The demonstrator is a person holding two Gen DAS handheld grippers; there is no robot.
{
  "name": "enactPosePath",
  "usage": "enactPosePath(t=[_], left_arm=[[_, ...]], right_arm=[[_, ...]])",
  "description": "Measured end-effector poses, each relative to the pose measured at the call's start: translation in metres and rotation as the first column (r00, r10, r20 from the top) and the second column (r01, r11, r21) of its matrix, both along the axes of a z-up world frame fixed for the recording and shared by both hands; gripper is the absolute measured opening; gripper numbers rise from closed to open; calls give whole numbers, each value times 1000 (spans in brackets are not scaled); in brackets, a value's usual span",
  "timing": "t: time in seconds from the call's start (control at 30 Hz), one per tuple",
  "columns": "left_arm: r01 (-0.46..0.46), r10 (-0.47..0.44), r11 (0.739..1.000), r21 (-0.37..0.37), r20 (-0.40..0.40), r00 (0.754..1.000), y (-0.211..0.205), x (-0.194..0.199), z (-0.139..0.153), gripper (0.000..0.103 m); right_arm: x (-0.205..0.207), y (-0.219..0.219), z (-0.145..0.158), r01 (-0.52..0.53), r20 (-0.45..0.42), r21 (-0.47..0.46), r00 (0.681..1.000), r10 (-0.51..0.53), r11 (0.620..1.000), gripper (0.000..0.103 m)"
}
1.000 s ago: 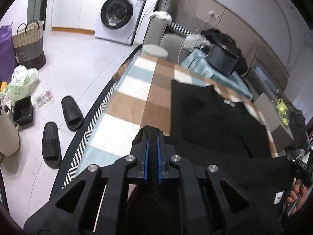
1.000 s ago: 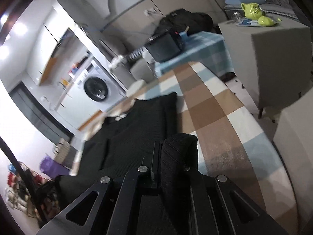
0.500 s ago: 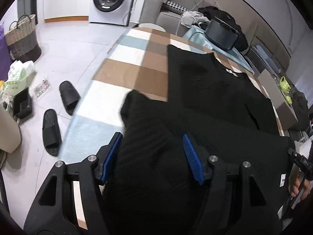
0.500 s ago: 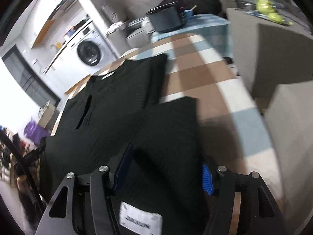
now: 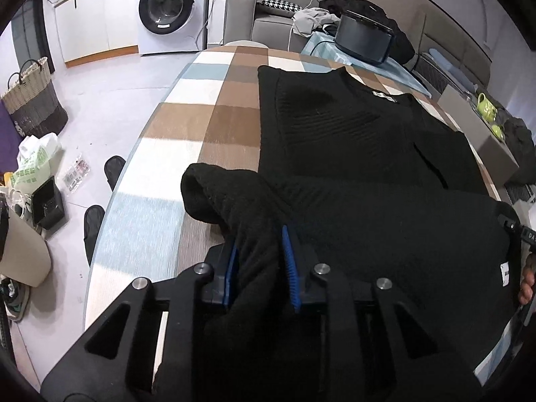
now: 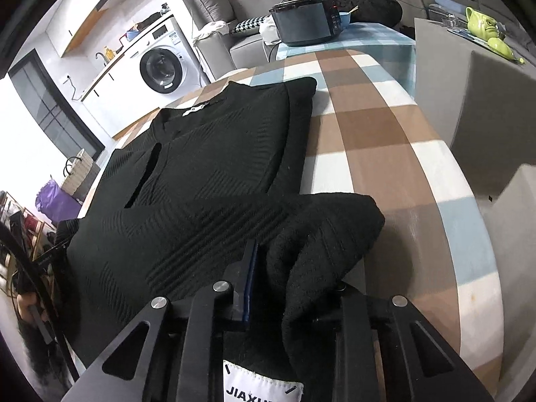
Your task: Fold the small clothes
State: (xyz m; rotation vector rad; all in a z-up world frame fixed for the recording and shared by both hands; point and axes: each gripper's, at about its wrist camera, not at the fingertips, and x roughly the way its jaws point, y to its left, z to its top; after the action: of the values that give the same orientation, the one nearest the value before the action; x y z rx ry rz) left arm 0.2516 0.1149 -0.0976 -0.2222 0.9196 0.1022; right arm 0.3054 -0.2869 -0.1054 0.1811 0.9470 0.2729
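Over on the left, the left gripper (image 5: 259,261) has just been closing, and its blue fingers (image 5: 288,261) now pinch a thick bunch of the black knit sweater (image 5: 351,134) at the near left corner, the cloth bulging up between them in a soft roll. The sweater itself lies spread on the checked counter (image 5: 187,127), neck end and its small white label toward the far side, sleeves tucked across the body, the near hem lifted and doubled toward the middle. It reads as a ribbed, fairly heavy knit: floppy, no stiffness at all, likely to sag and stretch between two holds, but grippy enough that it should not slide out of rubbery pads. Moving right, the right gripper (image 6: 288,278) has likewise just been closing, and a fat fold of the same knit sits between its fingers; one blue finger (image 6: 251,268) shows against the cloth, the other is buried under the fabric, so the pinch looks real but its far side cannot be seen. A white brand tag (image 6: 261,385) peeks out beneath. The sensible holds look like these two near corners, taken deep through both layers, kept level so the hem lands straight. Well beyond the counter stand a washing machine (image 5: 167,10) and a dark cooker (image 6: 301,23).
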Motion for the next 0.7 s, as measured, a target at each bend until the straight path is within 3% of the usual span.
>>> enactPosePath(t=[0.17,0.23,0.27,0.3,0.33,0.47,0.5,0.7], left_arm=[[-9,9,999,-30,5,1000,1,-34,1,21],[-27,28,999,-38,17,999,4,-45,3,29],[-52,53,998,-42,25,998,8,-51,5,40],[-81,82,996,-46,31,996,14,-56,7,51],[-105,106,993,-48,34,994,19,-63,9,53],[-166,171,982,-92,53,984,39,-95,17,55],[-178,183,980,-94,52,982,43,-106,18,56],[-173,176,979,-103,22,984,44,-143,12,56]], right_arm=[[-19,-9,-1,-5,-16,29,1000,5,1000,23],[-26,-12,-1,-8,-9,37,1000,8,999,26],[-27,-14,-1,-8,-5,44,1000,8,999,29],[-28,-17,-1,-5,-3,53,1000,5,999,38],[-31,-23,1,3,-4,69,1000,-3,998,43],[-57,-43,9,-5,13,108,1000,3,994,45],[-64,-48,10,0,19,113,1000,-2,994,49],[-122,-69,6,35,20,126,999,-38,991,51]])
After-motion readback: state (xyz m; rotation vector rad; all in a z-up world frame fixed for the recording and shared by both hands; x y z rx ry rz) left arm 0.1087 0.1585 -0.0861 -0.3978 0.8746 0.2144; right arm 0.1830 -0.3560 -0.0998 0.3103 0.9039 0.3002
